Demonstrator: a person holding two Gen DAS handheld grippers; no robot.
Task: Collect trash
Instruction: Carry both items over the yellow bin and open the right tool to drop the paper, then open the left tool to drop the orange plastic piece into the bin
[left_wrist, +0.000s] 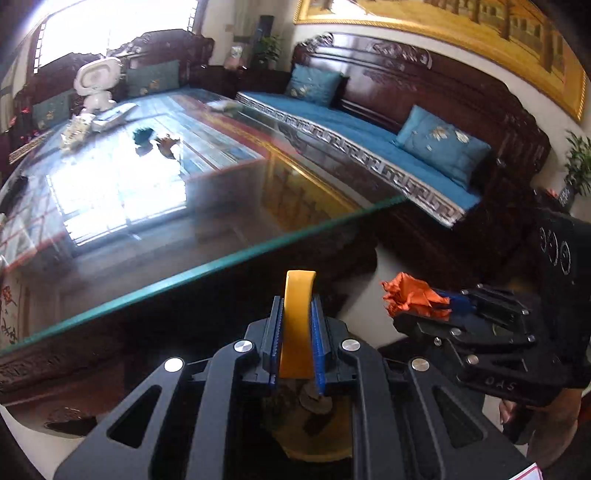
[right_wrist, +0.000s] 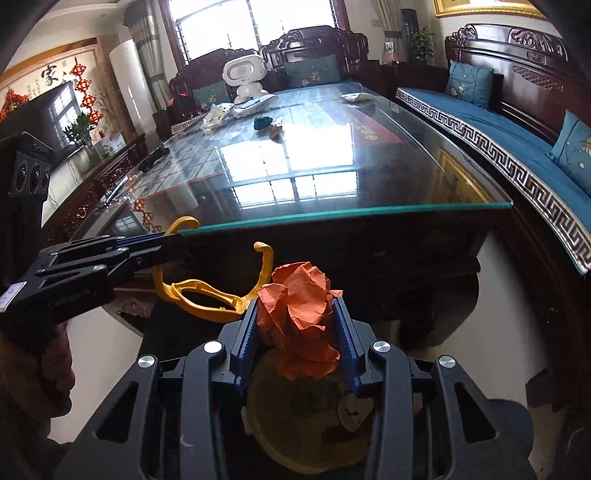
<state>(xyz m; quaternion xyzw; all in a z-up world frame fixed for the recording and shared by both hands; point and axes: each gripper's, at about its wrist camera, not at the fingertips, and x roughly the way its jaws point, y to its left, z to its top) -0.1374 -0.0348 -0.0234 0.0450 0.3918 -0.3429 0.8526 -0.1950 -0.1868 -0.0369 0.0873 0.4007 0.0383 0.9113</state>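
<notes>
Left wrist view: the left gripper (left_wrist: 297, 325) pinches a yellow plastic handle (left_wrist: 297, 325) between its blue pads. At 3 o'clock the right gripper (left_wrist: 448, 301) is clamped on a crumpled orange paper ball (left_wrist: 412, 297). Seen from the right wrist, that paper ball (right_wrist: 297, 317) sits squeezed between the pads, directly above a yellow bin (right_wrist: 306, 435) at 6 o'clock. At 12 o'clock on the glass table (right_wrist: 332, 192), more scraps (right_wrist: 269, 125) lie near a white toy robot (right_wrist: 245, 79)
</notes>
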